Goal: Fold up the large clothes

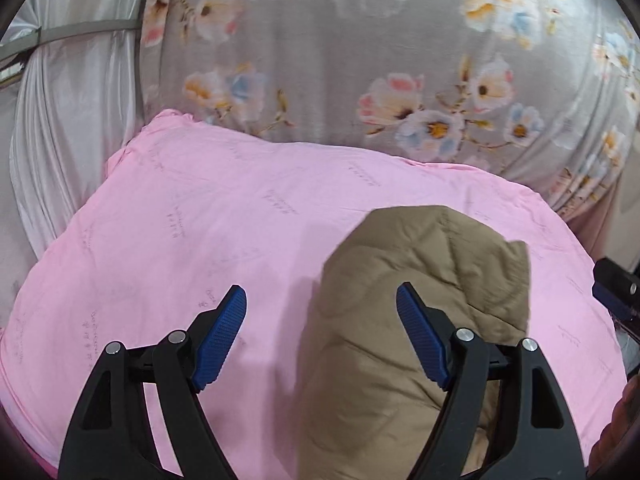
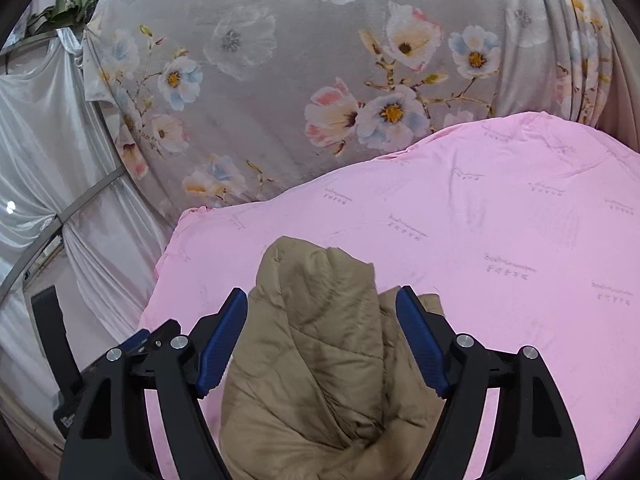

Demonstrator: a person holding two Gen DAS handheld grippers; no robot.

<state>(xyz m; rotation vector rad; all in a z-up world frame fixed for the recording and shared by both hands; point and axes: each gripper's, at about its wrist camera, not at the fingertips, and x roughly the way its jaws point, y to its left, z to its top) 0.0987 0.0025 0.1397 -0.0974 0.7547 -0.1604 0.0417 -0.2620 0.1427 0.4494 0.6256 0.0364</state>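
Observation:
A tan quilted padded jacket (image 1: pixel 416 312) lies bunched on a pink sheet (image 1: pixel 192 232). In the left wrist view it sits at the lower right, under the right finger. My left gripper (image 1: pixel 320 300) is open, above the jacket's left edge and the sheet, holding nothing. In the right wrist view the jacket (image 2: pixel 320 344) lies between the fingers of my right gripper (image 2: pixel 321 300), which is open around its folded upper part without clamping it. The right gripper's blue tip (image 1: pixel 614 292) shows at the left view's right edge.
The pink sheet (image 2: pixel 500 240) covers the work surface. A grey floral curtain (image 1: pixel 360 40) hangs behind it, also in the right wrist view (image 2: pixel 280 80). White satin drapes (image 2: pixel 60 140) with a grey band hang at the left. The left gripper's black body (image 2: pixel 52 328) shows at lower left.

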